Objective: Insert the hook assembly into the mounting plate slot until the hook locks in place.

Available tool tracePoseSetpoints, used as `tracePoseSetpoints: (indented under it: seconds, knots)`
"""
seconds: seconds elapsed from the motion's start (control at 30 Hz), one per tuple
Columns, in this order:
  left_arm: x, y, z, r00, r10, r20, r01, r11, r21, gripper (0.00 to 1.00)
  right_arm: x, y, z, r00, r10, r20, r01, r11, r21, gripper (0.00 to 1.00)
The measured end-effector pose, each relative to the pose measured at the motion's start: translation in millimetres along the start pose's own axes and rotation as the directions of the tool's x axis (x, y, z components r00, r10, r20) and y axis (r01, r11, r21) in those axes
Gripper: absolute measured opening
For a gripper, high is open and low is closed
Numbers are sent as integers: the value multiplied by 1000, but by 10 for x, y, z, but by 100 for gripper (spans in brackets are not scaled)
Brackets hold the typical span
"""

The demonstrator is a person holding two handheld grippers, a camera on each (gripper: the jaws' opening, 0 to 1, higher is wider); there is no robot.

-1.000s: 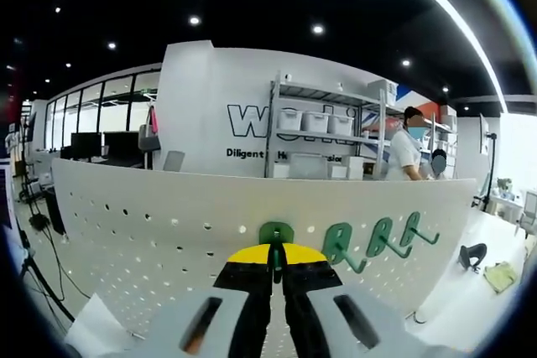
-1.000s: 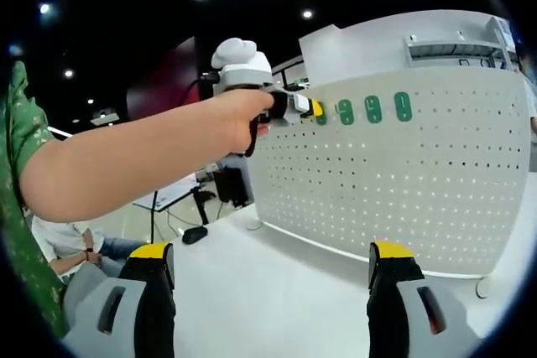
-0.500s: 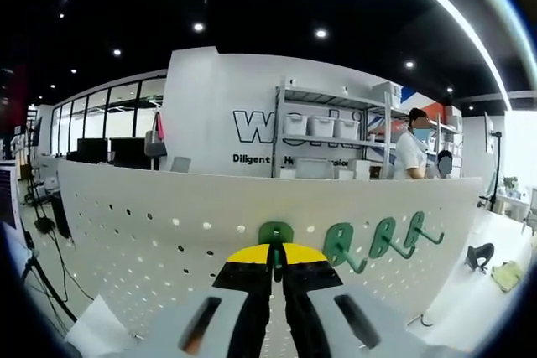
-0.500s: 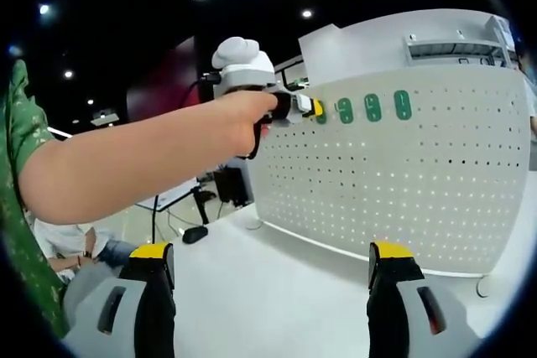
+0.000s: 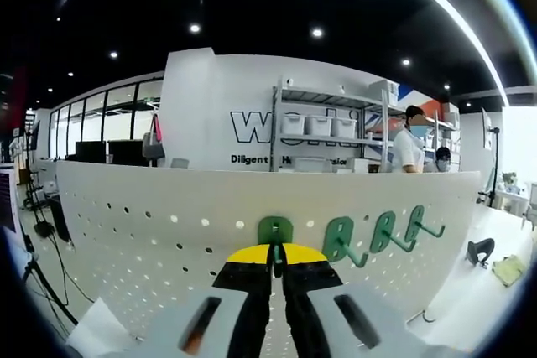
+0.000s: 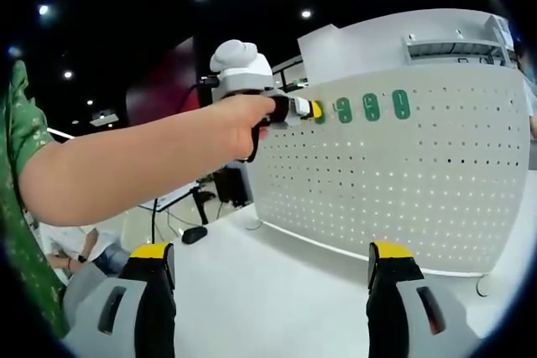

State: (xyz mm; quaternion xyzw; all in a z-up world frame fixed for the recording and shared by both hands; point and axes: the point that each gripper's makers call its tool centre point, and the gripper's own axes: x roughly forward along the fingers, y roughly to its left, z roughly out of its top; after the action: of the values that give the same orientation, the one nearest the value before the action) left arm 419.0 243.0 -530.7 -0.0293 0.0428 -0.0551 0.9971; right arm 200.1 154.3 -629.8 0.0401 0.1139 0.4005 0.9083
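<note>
- Fingers of our left gripper (image 5: 276, 259), black with yellow tips, are pressed together on the stem of a green plastic hook (image 5: 274, 232), whose rounded back plate sits flat against a white perforated metal mounting plate (image 5: 143, 224).
- From the right gripper view we see that same left gripper (image 6: 312, 110) from the side, held in a person's hand (image 6: 243, 116) on an outstretched bare arm, its yellow tips touching the pegboard at its upper edge.
- Our right gripper (image 6: 270, 267) hangs well back from the board; its two black fingers (image 6: 157, 291) with yellow caps stand wide apart with nothing between them.
- Three more green hooks (image 5: 383, 232) sit in a row on the plate to the right of the held one, each with a prong sticking out toward us. In the right gripper view they appear as three green ovals (image 6: 370, 106) just beside the left gripper's tips.
- The mounting plate stands upright on a white tabletop (image 6: 277, 282) and is dotted with rows of small round holes.
- Behind the plate, in the left gripper view, we see a white wall with dark lettering (image 5: 252, 127), a metal shelving rack holding white bins (image 5: 323, 127), and a person in a white top (image 5: 408, 147) standing beside it.
- A green patterned sleeve (image 6: 18, 136) shows at the left edge of the right gripper view, and another person (image 6: 59, 245) sits low in the background there.
</note>
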Motion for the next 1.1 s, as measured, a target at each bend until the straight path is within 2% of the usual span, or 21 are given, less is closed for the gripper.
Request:
tracePoseSetpoints:
  seconds: [0.17,0.47,0.53,0.67,0.73,0.9,1.1]
  knots:
    - [-10,2,-1,1000,-6,-6,6,1000,7,3,11,7,-9,1000,2,-2,-2,1000,0,98]
    - [-10,10,-4,1000,-8,-8,8,999,-37,3,16,12,-52,1000,6,-12,-5,1000,1,98]
    - [-5,8,-3,1000,-8,-8,8,1000,-24,3,14,8,-54,1000,5,-12,-5,1000,3,98]
    - [-3,-9,1,1000,-2,-2,2,999,48,3,15,2,-50,1000,5,-9,-5,1000,5,98]
    - [-7,0,1,1000,-5,1,5,1000,3,3,20,4,-46,1000,6,-7,-6,1000,5,98]
    - [-9,-8,2,1000,2,6,-2,999,41,4,31,7,-59,1000,9,-10,-9,1000,7,97]
    - [-33,-1,1,1000,0,11,0,999,34,4,36,1,-73,1000,9,-14,-9,1000,8,97]
